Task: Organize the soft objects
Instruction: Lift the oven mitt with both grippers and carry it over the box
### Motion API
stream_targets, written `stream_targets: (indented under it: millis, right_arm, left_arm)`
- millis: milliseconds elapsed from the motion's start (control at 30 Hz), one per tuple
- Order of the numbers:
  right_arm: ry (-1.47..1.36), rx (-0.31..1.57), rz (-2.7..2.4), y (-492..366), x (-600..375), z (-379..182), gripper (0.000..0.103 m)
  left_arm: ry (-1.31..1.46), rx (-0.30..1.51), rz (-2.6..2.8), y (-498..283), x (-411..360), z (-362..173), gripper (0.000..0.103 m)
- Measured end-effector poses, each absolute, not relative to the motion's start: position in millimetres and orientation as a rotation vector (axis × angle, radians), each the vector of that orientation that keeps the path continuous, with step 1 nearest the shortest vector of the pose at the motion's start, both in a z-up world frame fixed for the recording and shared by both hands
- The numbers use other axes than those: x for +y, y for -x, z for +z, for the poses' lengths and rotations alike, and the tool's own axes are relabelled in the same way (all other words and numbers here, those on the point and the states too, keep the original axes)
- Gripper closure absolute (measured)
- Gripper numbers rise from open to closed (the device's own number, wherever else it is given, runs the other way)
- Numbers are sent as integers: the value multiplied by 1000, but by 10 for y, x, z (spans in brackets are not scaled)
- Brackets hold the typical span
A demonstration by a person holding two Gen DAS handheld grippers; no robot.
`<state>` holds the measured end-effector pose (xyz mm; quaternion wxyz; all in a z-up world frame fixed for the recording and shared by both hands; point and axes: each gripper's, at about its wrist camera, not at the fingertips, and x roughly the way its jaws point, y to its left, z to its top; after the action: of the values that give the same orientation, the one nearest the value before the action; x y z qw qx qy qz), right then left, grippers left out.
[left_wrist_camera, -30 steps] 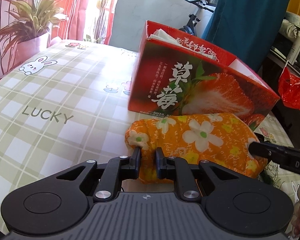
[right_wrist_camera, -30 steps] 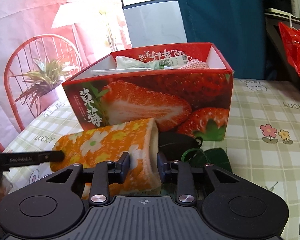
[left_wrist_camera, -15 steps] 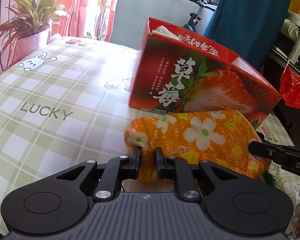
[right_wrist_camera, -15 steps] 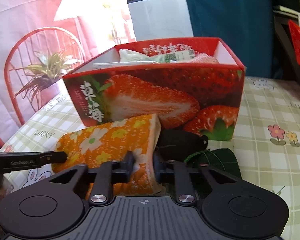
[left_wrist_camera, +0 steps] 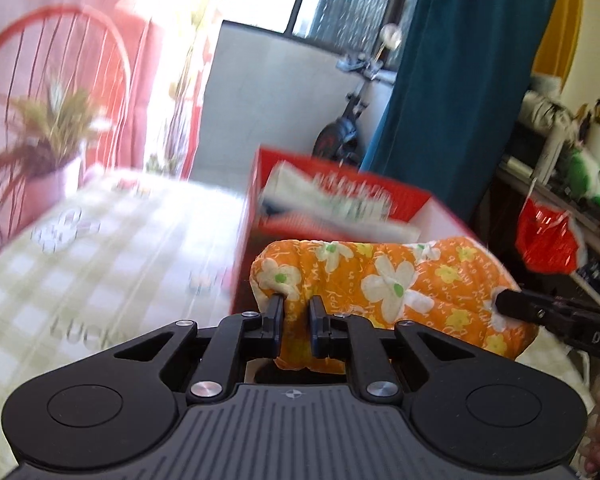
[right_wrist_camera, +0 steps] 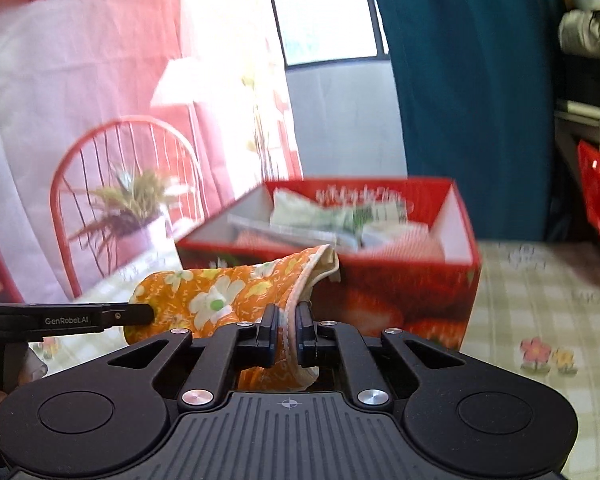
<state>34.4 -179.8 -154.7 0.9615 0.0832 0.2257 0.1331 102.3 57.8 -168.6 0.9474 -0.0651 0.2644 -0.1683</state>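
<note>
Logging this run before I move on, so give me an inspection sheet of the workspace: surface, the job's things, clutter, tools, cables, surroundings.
Surface: table under a green-checked cloth with flower prints; blurred in both views.
Job's things: orange flowered soft pouch held up in front of the open strawberry box; the box already holds pale folded items.
Clutter: nothing seen on the cloth.
Tools: left tool shut on one end of the pouch; right tool shut on its piped edge at the other end.
Cables: nothing seen.
Surroundings: potted plant, red wire chair, teal curtain, red plastic bag, bright window.
</note>
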Motion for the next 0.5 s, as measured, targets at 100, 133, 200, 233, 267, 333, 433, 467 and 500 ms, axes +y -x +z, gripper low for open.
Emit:
stream_targets:
  millis: [100,133,200,233,267,333,433,467,500]
  right_arm:
    - [-165,414,266,-374,-1864,-1396,95]
    - [-164,401,262,-396,-1887,-1351,95]
    - [-170,381,257,-458,-1938,-1271,95]
    - [-175,376,254,-503,-1967,-1240,95]
    - [-182,371,251,-554,-1998,-1213,95]
    - [-192,362,241,-672,-2061,-1165,95]
    - [-188,350,222,-862,-2144,-1133,95]
    - [-187,349,214,-943,-2165,-1121,95]
    - [-188,352,205,-1029,-2179,-1120,95]
  left_arm:
    - [111,480,-371,-1061,523,-1449,89]
    - [100,462,-379,-1083,493,-1373,89]
    - [88,439,-392,-1176,429,-1251,89]
    - [90,433,-397,-1236,403,-1199,89]
    - [94,431,-402,-1308,378,-1151,89]
    - [94,430,-412,-1461,311,-1078,89]
    - [68,439,-425,-1719,179,-1022,89]
    - [61,450,-430,-1799,139,-1019,89]
    - [55,457,-430,-1858,112,-1024,89]
